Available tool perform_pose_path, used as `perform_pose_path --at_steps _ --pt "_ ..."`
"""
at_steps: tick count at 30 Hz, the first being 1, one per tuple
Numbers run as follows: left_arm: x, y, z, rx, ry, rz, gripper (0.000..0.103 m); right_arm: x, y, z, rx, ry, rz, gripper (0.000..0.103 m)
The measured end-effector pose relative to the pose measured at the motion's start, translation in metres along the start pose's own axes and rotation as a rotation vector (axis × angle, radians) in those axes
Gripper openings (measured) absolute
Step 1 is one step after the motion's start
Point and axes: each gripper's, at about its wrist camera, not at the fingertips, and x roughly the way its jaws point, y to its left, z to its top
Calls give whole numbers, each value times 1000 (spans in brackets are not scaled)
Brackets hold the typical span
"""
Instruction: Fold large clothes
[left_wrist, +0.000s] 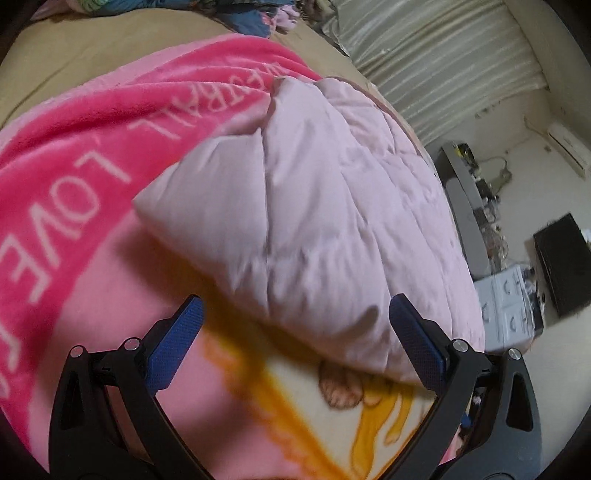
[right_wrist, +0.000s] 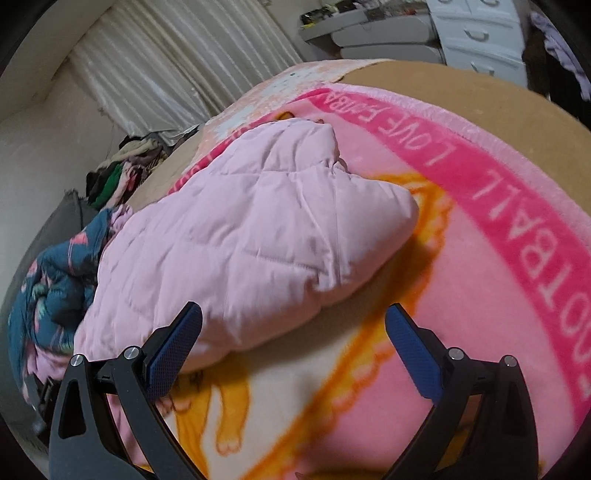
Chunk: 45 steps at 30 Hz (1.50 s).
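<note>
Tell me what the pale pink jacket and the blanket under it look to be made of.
Pale pink jacket: likely thin, smooth woven shell over soft padding; stitched quilt lines and puffy panels show, with a slight sheen. Blanket: seemingly plush fleece; a fuzzy, matte nap blurs the edges of the printed letters and orange figure. Exact fibres cannot be told.

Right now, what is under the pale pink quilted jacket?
The pale pink quilted jacket lies on a pink printed blanket with white lettering and an orange cartoon figure. The jacket covers part of that figure. The blanket lies on a tan sheet.
</note>
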Motion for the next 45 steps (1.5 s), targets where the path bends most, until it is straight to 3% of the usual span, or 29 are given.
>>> perform_pose_path --at_steps 9,22,25,27,30,32,35,38,45 --pt "28 0 20 -14 -17 30 95 43 -16 20 132 30 47 99" --pt "45 -4 27 7 -53 50 95 72 -16 32 144 7 99 99" --pt "45 -6 27 19 -61 53 94 70 -13 31 129 -3 109 95" --pt "44 -10 28 35 -72 56 90 69 -12 31 124 -1 125 90" --pt "42 -20 28 82 -92 66 74 68 -8 33 83 -2 146 76" --pt "37 -31 27 140 -114 82 59 64 -1 35 26 -9 159 56" --pt "30 -47 25 216 -140 102 43 54 19 38 -95 -38 143 40" --pt "22 -58 25 283 -154 113 35 44 36 39 -207 -66 113 34" --pt "-12 -86 17 432 -217 128 29 6 83 33 -505 -165 84 29"
